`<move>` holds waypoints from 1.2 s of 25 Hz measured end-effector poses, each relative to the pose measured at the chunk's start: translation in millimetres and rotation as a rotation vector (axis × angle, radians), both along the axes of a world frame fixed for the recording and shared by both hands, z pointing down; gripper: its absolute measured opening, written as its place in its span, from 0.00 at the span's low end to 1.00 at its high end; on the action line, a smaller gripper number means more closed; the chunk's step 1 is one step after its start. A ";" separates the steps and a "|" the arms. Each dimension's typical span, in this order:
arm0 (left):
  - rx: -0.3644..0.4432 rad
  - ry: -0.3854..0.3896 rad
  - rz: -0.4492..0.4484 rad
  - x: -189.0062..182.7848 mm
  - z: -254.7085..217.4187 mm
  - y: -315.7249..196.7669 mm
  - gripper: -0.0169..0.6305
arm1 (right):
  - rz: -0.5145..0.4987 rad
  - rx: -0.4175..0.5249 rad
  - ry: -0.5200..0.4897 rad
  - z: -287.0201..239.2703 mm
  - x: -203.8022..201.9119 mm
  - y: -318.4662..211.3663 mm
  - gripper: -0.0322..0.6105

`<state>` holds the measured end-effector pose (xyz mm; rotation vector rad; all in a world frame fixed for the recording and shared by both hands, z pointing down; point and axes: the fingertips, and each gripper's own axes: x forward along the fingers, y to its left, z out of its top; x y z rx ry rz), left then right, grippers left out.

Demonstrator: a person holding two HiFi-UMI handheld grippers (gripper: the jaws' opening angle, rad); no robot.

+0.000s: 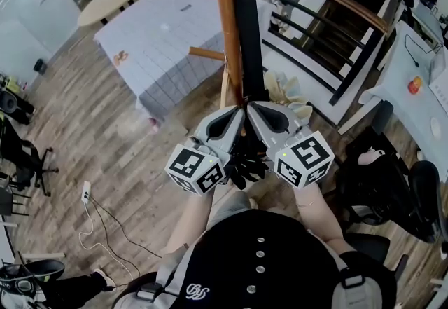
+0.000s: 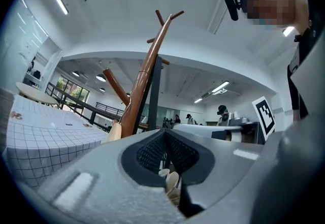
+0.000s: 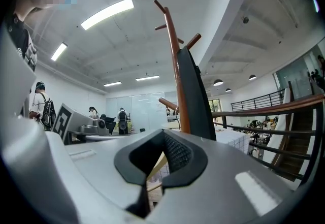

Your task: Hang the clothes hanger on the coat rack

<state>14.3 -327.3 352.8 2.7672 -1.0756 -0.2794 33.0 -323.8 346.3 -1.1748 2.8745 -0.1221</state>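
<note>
Left gripper (image 1: 239, 112) (image 2: 165, 134): your fingers (image 2: 150, 155) are clenched pad against pad, with nothing clearly between them.
Right gripper (image 1: 250, 107) (image 3: 162, 134): your fingers (image 3: 177, 155) sit nearly together. A pale bar crosses the slit, but you cannot tell whether they press it.
Hangers (image 1: 283, 90) (image 3: 152, 166) (image 2: 171, 180): pale wooden pieces that look like hangers are bunched low, just right of the pole. Whatever holds them is hidden.
Coat rack (image 1: 227, 20) (image 2: 144, 81) (image 3: 175, 65): upright, just beyond both fingertips.
Dark strip (image 1: 250, 41) (image 3: 195, 96): hangs along the pole's right side.
Counter (image 1: 168, 34): under a checked cloth, beyond the rack.
</note>
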 end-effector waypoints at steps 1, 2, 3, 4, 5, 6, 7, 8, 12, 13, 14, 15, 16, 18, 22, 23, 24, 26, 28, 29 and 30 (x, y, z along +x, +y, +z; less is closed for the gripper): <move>0.000 -0.008 0.001 1.5 0.9 -0.1 0.02 | 0.001 -0.001 -0.004 0.7 0.4 0.0 0.05; 0.001 -0.015 0.002 2.7 1.4 0.1 0.03 | 0.003 -0.002 -0.006 1.3 1.0 0.1 0.05; 0.003 -0.018 0.003 3.6 1.4 0.7 0.03 | 0.006 -0.003 -0.007 1.8 1.7 0.3 0.05; 0.004 -0.016 0.004 4.1 0.9 1.3 0.02 | 0.009 -0.003 -0.007 2.1 2.4 0.6 0.05; 0.004 -0.012 0.005 4.4 0.2 1.7 0.02 | 0.010 -0.004 -0.007 2.1 3.2 0.7 0.05; 0.003 -0.007 0.006 4.6 -0.3 2.0 0.02 | 0.011 -0.004 -0.006 2.1 3.9 0.8 0.05; -0.001 -0.003 0.006 4.8 -0.2 2.0 0.02 | 0.011 -0.004 -0.005 2.3 4.4 1.0 0.05; -0.008 -0.003 0.006 5.0 0.7 1.9 0.02 | 0.011 -0.005 -0.003 2.8 4.7 1.1 0.05; -0.035 -0.023 -0.003 4.9 8.0 2.1 0.02 | 0.016 -0.006 -0.003 4.9 5.2 1.8 0.05; -0.041 -0.025 -0.005 4.4 9.8 2.0 0.02 | 0.015 -0.005 -0.004 5.0 5.1 2.2 0.05; -0.049 -0.029 -0.008 3.9 11.8 1.5 0.02 | 0.013 -0.004 -0.003 5.2 5.0 2.4 0.05; -0.058 -0.035 -0.010 3.6 13.7 0.7 0.02 | 0.011 -0.005 -0.001 5.7 5.0 2.5 0.05; -0.064 -0.043 -0.013 3.2 15.3 -0.1 0.03 | 0.009 -0.007 0.003 6.6 5.0 2.4 0.05; -0.068 -0.057 -0.017 2.4 16.3 -1.5 0.02 | 0.007 -0.014 0.007 9.3 5.3 1.2 0.05; -0.065 -0.061 -0.020 3.0 14.7 -2.2 0.03 | 0.011 -0.019 0.009 13.0 8.8 -2.8 0.05; -0.066 -0.063 -0.020 3.4 14.9 -2.3 0.02 | 0.016 -0.020 0.009 13.1 9.7 -3.9 0.05; -0.067 -0.064 -0.021 3.5 15.3 -2.4 0.02 | 0.019 -0.021 0.008 12.7 10.0 -4.8 0.05; -0.070 -0.066 -0.021 3.0 16.2 -2.9 0.03 | 0.022 -0.019 0.008 11.4 9.2 -5.8 0.05; -0.075 -0.065 -0.025 2.0 17.3 -3.1 0.03 | 0.023 -0.018 0.011 11.7 8.5 -6.1 0.05; -0.076 -0.064 -0.026 1.7 17.7 -3.0 0.03 | 0.023 -0.021 0.014 12.9 8.4 -6.1 0.05; -0.077 -0.062 -0.026 1.4 17.8 -2.7 0.02 | 0.021 -0.024 0.016 14.6 8.3 -6.0 0.05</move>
